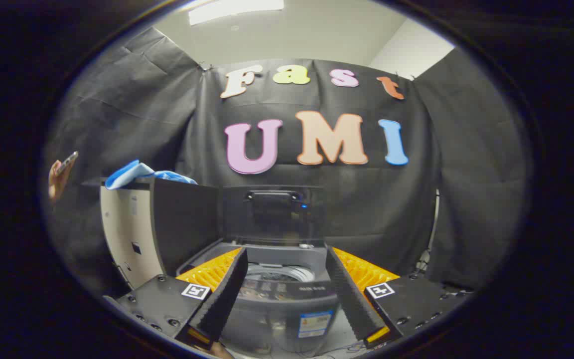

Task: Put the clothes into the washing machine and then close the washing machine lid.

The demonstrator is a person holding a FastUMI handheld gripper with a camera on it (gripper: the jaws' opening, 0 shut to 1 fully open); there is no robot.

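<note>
Above the open washing machine (279, 299), hand-held gripper (284, 269) level, fingers spread wide, nothing between them.

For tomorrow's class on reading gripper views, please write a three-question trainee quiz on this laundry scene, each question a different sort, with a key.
1. True or false: the washing machine has its lid raised.
2. Where is the blue cloth? A) in the drum B) on the cabinet beside the machine C) between the fingers
3. Fill in: the gripper is ____, holding nothing.

Key: 1 true; 2 B; 3 open
</note>
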